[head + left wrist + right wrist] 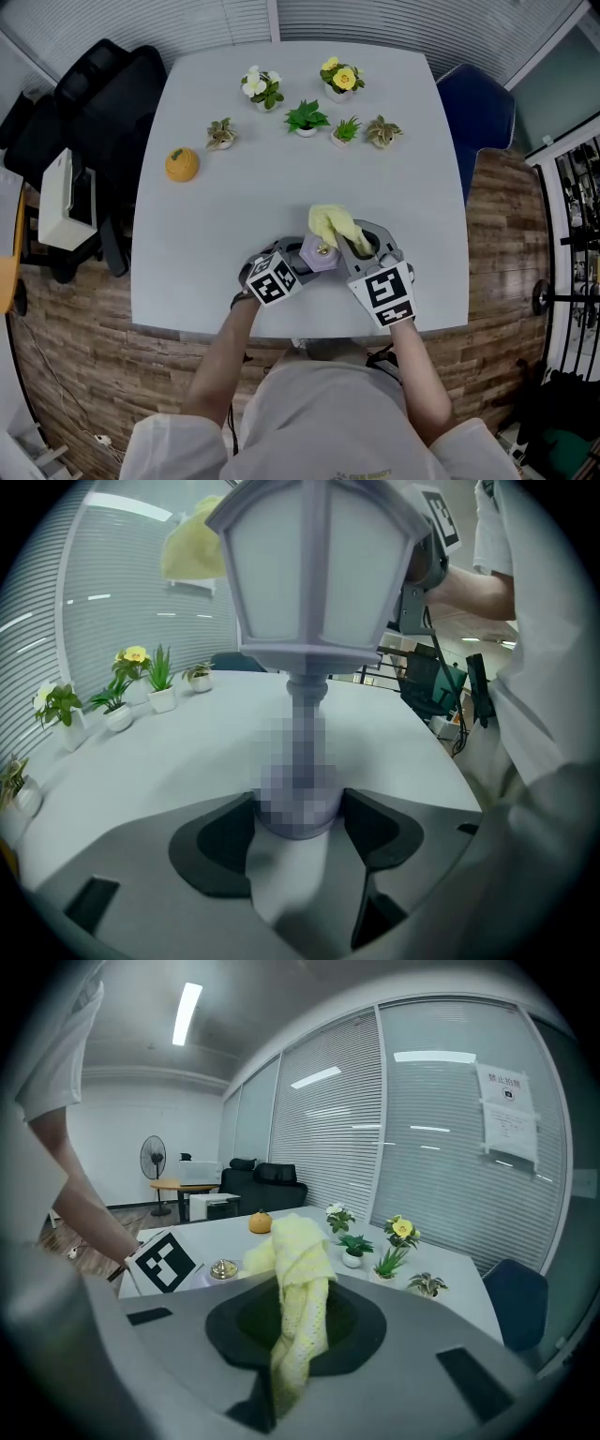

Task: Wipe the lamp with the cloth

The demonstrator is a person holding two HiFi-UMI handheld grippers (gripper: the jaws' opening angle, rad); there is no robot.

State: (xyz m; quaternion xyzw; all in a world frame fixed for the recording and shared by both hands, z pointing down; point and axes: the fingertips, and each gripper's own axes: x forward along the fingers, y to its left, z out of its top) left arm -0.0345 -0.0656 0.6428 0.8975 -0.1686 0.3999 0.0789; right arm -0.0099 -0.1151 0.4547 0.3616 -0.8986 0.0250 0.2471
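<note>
Head view: a pale lilac lantern-shaped lamp (323,255) with frosted panes stands upright on the light grey table (216,234), close to the table's 6 o'clock edge, just in front of the person. The left tongs (302,265) come at it from about 8 o'clock. In the left gripper view, the left tongs (298,822) stand wide around the lamp's round base, one dark pad pressed against each side of it, and the lamp (319,564) rises straight up from between them. The right tongs (359,246) reach in from about 5 o'clock and are closed on a soft yellow knitted cloth (336,225), which bunches over the lamp's top at its 1 o'clock side. In the right gripper view, the right tongs (298,1321) pinch the cloth (295,1269) between them; it stands up in a lump above the pads and hangs down below them. The lamp's small brass cap (222,1268) shows just at 9 o'clock of the cloth. From the left gripper view, the cloth (192,546) is at 10 o'clock of the lantern head. Towards the table's 12 o'clock end sit five small potted plants (307,117) in a loose cluster, and an orange pumpkin-shaped ornament (182,164) lies at 10 o'clock of the lamp, well apart from it.
</note>
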